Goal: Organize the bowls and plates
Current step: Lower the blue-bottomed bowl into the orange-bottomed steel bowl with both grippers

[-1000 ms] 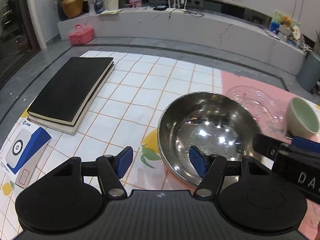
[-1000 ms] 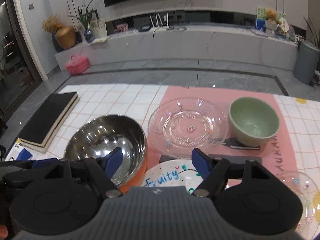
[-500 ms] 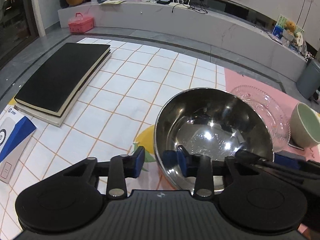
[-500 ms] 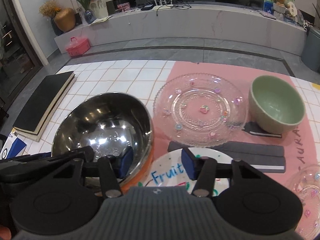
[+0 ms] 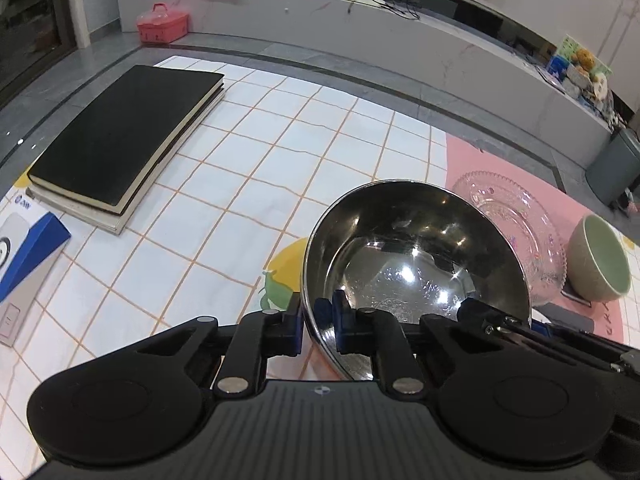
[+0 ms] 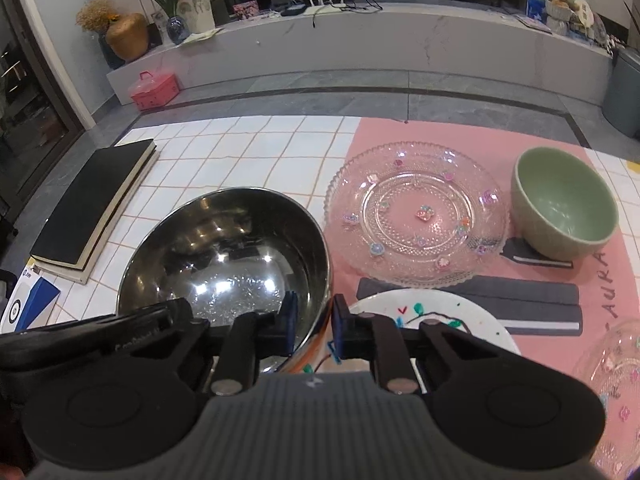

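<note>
A large steel bowl (image 5: 416, 264) (image 6: 228, 256) is tilted, its far rim raised. My left gripper (image 5: 318, 322) is shut on its near left rim. My right gripper (image 6: 314, 322) is shut on its near right rim, one pad inside and one outside. A clear glass plate (image 6: 416, 216) (image 5: 516, 216) lies on the pink mat beyond the bowl. A green ceramic bowl (image 6: 566, 208) (image 5: 600, 260) stands to its right. A white plate with painted lettering (image 6: 436, 316) lies under my right gripper. A second glass dish (image 6: 616, 376) sits at the right edge.
A black notebook (image 5: 124, 136) (image 6: 96, 208) lies on a second book at the table's left. A blue and white box (image 5: 24, 248) sits near the front left edge. Dark strips (image 6: 520, 300) are printed on the pink mat (image 6: 480, 136).
Both grippers have closed onto the steel bowl's near rim. The bowl has tilted up and come away from the orange dish that showed under it.
</note>
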